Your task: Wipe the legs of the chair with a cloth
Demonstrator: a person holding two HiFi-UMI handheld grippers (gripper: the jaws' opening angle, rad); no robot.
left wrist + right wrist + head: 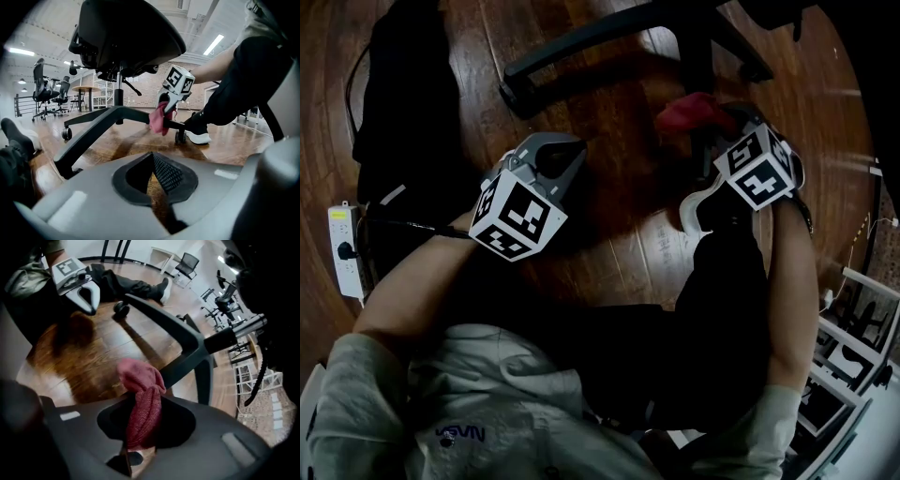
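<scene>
Red cloth (pixel 140 399) bunched lengthwise along the right gripper (pixel 143 425) jaws, clamped between them, free end against a black chair leg (pixel 180 336) sloping from hub down to caster. Underneath, glossy wooden floor (pixel 619 234). Left gripper (pixel 157 176) low, apart from the chair, jaws together and empty. Beyond, open office with more chairs (pixel 47 91).

cloth (pixel 140 399): coarse knit | floor (pixel 619 141): glossy wood | chair legs (pixel 173 324): matt

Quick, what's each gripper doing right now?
Left gripper: closed, holding nothing.
Right gripper: closed on the red cloth.
</scene>
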